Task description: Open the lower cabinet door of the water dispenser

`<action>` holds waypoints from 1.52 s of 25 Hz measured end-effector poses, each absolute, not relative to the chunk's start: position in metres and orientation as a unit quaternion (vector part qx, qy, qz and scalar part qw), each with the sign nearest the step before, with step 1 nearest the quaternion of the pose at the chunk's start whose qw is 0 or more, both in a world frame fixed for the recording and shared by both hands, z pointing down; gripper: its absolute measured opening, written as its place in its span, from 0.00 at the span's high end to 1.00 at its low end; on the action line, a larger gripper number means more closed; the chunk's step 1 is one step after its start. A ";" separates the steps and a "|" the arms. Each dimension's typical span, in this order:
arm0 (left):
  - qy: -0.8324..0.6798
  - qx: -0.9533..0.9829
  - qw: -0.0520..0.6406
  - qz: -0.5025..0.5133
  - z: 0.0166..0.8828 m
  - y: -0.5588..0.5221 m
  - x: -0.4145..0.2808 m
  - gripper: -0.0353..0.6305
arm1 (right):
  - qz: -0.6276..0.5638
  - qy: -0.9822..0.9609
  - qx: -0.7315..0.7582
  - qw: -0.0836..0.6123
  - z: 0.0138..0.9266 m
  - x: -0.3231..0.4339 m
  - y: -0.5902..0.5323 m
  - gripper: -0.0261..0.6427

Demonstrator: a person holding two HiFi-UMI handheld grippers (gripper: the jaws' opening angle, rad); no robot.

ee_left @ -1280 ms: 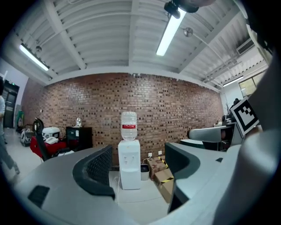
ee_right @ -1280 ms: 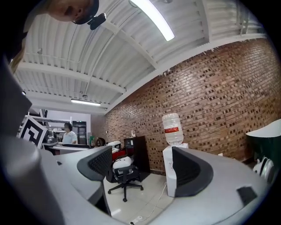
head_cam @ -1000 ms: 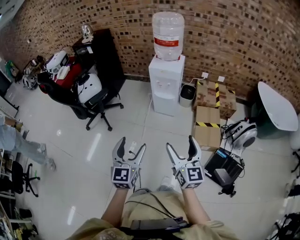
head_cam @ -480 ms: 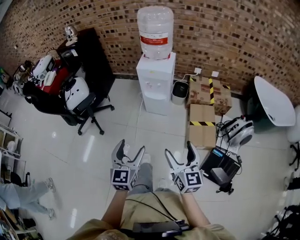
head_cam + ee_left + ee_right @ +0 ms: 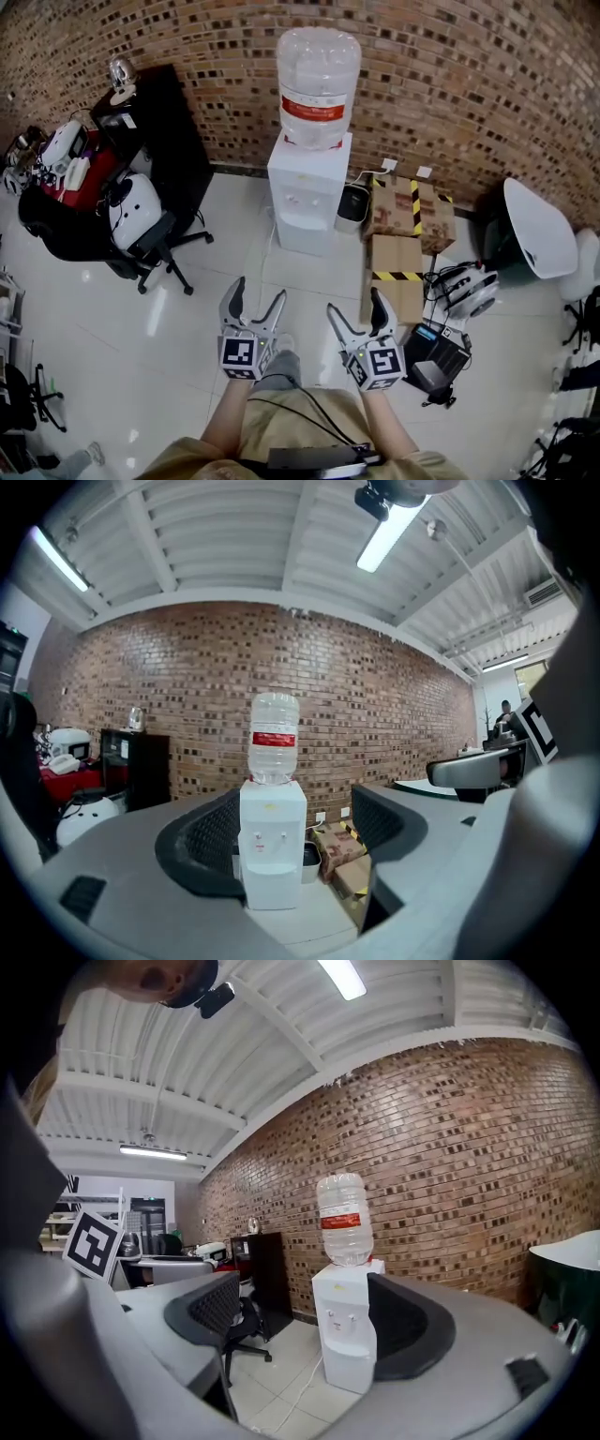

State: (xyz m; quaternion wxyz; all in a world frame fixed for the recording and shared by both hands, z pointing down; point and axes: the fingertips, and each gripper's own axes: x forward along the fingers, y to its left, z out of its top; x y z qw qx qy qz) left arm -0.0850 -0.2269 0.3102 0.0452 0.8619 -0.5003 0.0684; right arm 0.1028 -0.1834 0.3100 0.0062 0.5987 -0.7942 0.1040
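A white water dispenser with a clear bottle on top stands against the brick wall, several floor tiles ahead of me. Its lower cabinet door is shut. It also shows in the left gripper view, water dispenser, and in the right gripper view, water dispenser. My left gripper and right gripper are held side by side in front of me, both open and empty, well short of the dispenser.
Cardboard boxes with hazard tape and a small bin sit right of the dispenser. A black office chair and a dark cabinet stand at left. A white helmet-like device, black gear and a white round table are at right.
The view has moved forward: the dispenser is nearer and larger. Both grippers stay open and keep their place in front of me.
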 end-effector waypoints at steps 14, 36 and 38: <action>-0.454 0.883 0.062 0.098 0.350 -0.346 -0.106 0.40 | 0.102 -0.791 0.602 0.032 0.333 0.048 -0.308 0.30; -0.416 0.892 0.075 0.158 0.604 -0.448 -0.019 0.41 | 0.160 -0.787 0.581 0.132 0.675 0.144 -0.439 0.30; -0.416 0.894 0.067 0.156 0.640 -0.465 -0.011 0.41 | 0.161 -0.796 0.568 0.135 0.726 0.152 -0.464 0.30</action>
